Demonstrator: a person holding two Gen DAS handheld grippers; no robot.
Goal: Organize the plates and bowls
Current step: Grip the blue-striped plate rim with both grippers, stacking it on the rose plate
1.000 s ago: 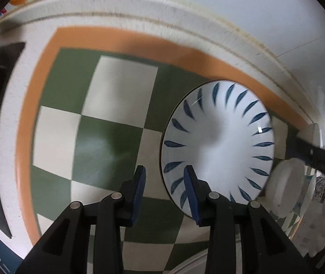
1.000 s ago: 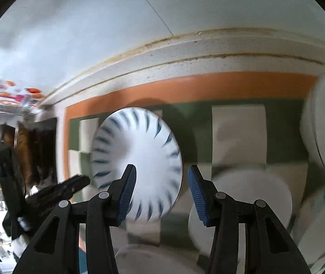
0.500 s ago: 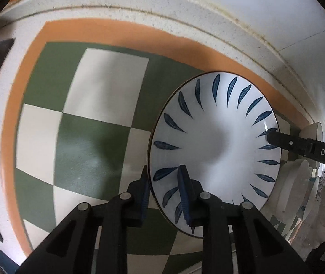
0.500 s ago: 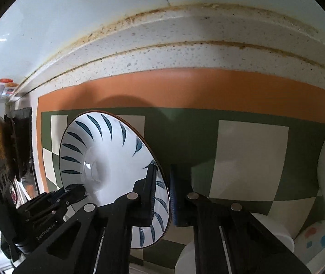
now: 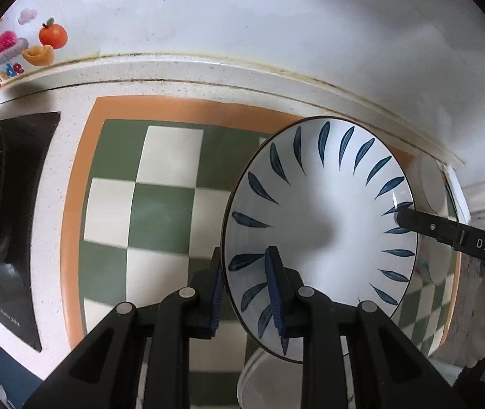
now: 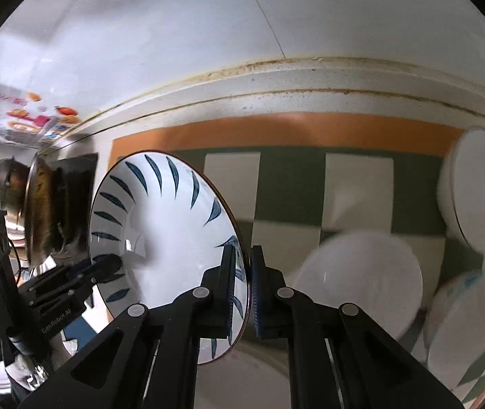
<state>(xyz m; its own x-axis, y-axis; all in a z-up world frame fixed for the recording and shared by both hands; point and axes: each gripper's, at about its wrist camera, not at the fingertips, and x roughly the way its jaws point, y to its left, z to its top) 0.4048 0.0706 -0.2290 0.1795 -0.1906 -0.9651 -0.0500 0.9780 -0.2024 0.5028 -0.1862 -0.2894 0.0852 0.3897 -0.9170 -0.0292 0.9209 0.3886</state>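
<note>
A speckled white countertop (image 5: 72, 102) carries a mat (image 5: 164, 211) checked green and cream with an orange border, spread ahead of both grippers. On the mat, right of the right gripper's fingers, lie a white plate (image 6: 372, 272), a white bowl (image 6: 478, 191) farther off, and a blurred patterned dish (image 6: 467, 317). A dark slab (image 5: 17, 204) lies on the countertop far left.

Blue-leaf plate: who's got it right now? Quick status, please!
Left tool and right tool both clamped on opposite rims of the blue-leaf plate. Plate lifted, tilted above the checkered mat. White dishes sit below right.
</note>
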